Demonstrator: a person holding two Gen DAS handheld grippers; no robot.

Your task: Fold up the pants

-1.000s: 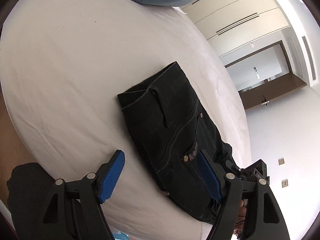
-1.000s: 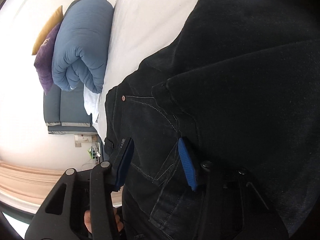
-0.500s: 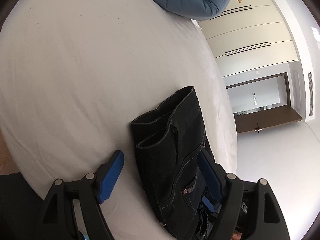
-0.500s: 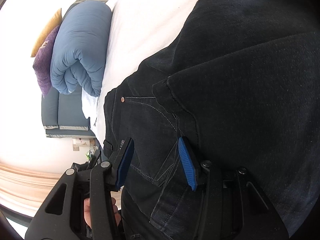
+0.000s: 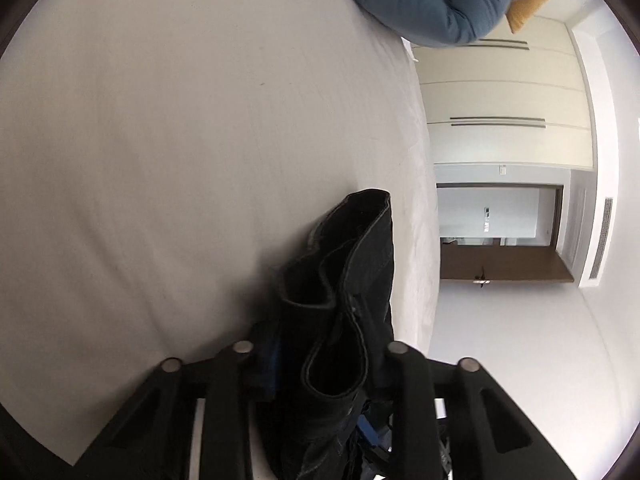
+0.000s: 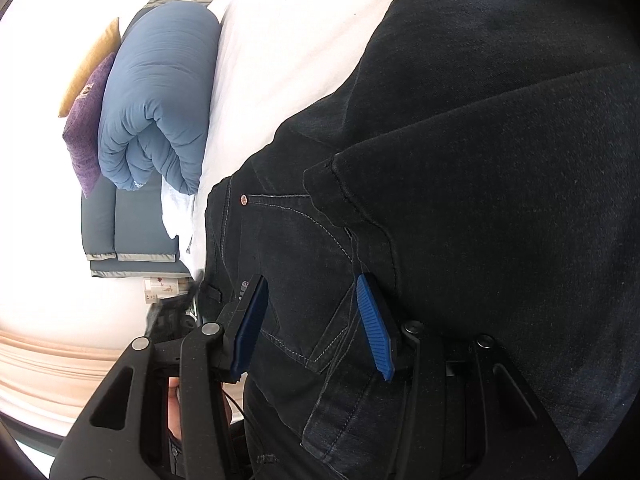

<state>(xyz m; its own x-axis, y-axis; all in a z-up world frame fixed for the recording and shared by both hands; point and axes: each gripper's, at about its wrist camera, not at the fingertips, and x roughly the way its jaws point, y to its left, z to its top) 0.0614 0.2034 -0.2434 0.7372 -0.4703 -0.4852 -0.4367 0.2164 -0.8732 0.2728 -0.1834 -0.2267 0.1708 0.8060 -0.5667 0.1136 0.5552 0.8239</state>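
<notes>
Black denim pants (image 6: 500,160) lie folded on a white bed (image 6: 288,40), one leg laid over the pocket area. In the left wrist view the waistband end of the pants (image 5: 360,248) stands bunched between the fingers of my left gripper (image 5: 328,352). Its jaws are closing and pinch the fabric, which hides the pads almost fully. My right gripper (image 6: 312,320) holds still, its blue pads (image 6: 376,328) on either side of a thick bunch of denim by the back pocket, gripping it. A hand (image 6: 176,408) shows behind that gripper.
A rolled blue duvet (image 6: 156,100) lies at the head of the bed, with a purple cushion (image 6: 86,140) and a yellow one beside it. White sheet (image 5: 180,140) stretches to the left of the pants. Beyond the bed edge are a wardrobe (image 5: 500,88) and a doorway (image 5: 504,264).
My left gripper has rolled, moved in over the waistband end and gone from wide open to closed around the fabric, which now stands bunched up. The right gripper has not moved.
</notes>
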